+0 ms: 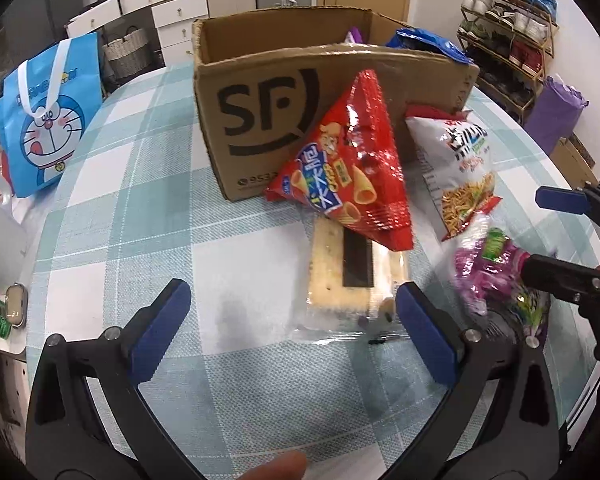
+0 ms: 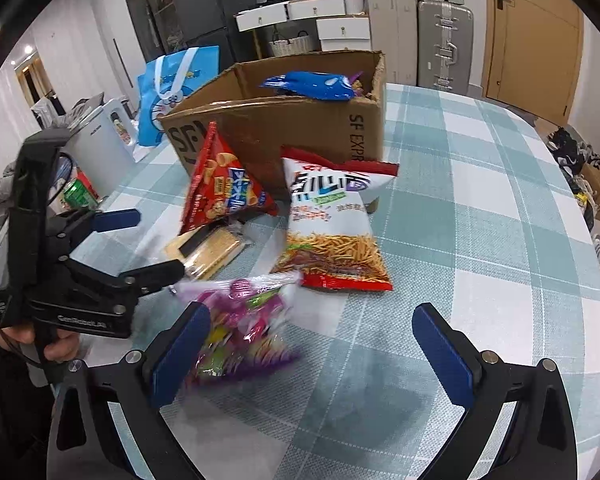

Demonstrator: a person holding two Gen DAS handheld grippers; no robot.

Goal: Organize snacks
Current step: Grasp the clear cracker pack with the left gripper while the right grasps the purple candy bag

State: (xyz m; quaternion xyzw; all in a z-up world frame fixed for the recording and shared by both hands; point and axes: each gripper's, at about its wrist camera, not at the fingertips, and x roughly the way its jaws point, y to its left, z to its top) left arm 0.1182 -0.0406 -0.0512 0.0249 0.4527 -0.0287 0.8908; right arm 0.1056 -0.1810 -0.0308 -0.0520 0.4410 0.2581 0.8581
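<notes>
My left gripper (image 1: 292,308) is open, low over the checked tablecloth; the near end of a clear cracker pack (image 1: 352,280) lies by its right finger. A red triangular chip bag (image 1: 352,172) leans on the cardboard SF box (image 1: 268,92) and rests on the crackers. Beside it lies a white noodle-snack bag (image 2: 332,232). A blurred purple candy bag (image 2: 244,328) lies against the left finger of my open right gripper (image 2: 310,320). A blue bag (image 2: 312,84) pokes out of the box (image 2: 300,128). Each gripper shows in the other's view: the right gripper (image 1: 556,236), the left gripper (image 2: 148,244).
A blue cartoon tote bag (image 1: 48,116) stands at the table's far left edge. A green can (image 2: 76,196) and a white appliance (image 2: 100,140) sit off the left side. Bare tablecloth (image 2: 480,200) stretches to the right of the box. Drawers, suitcases and a shoe rack (image 1: 512,28) line the room.
</notes>
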